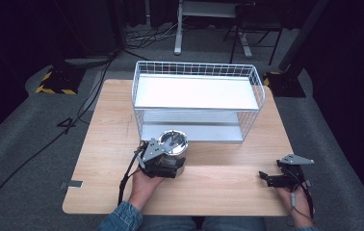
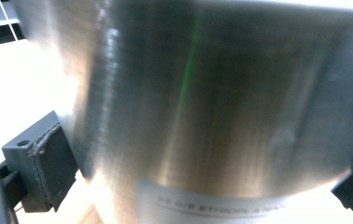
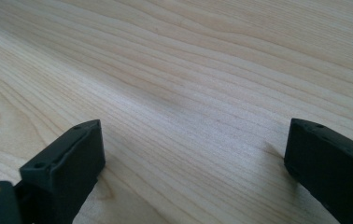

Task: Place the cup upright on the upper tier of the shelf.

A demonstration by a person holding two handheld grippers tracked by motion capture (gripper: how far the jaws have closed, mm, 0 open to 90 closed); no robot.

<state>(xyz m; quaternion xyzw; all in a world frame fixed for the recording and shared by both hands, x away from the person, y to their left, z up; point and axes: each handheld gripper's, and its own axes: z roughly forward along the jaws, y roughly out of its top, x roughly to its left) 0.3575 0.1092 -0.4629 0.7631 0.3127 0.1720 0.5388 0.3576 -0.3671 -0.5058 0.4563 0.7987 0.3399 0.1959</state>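
The steel pot (image 1: pixel 173 147) stood on the wooden worktop (image 1: pixel 108 144), just in front of the wire rack (image 1: pixel 197 98), with its lid knob visible from above. The left tongs (image 1: pixel 163 161) had it from the near side: in the left gripper view the brushed metal wall (image 2: pixel 202 102) sat between the two jaws, one pad (image 2: pixel 48 165) right at its left flank and the other dark at the right edge. They appeared to straddle the pot, but whether the pads were actually pressing on it I could not tell from these views. The right tongs (image 1: pixel 276 179) lay low over the bare worktop well to the right, jaws spread wide with nothing between them, as the right gripper view's plain wood grain (image 3: pixel 188 93) confirmed. The main risk, as I judged it, lay in the grip itself: a smooth, curved steel wall taken at nearly the jaws' full span gives the pads little to bite on, so the pot might slip or rotate when lifted. A tilt could also let the lid slide off. With the rack's front wires so near, a hurried lift could knock the pot's rim against them.
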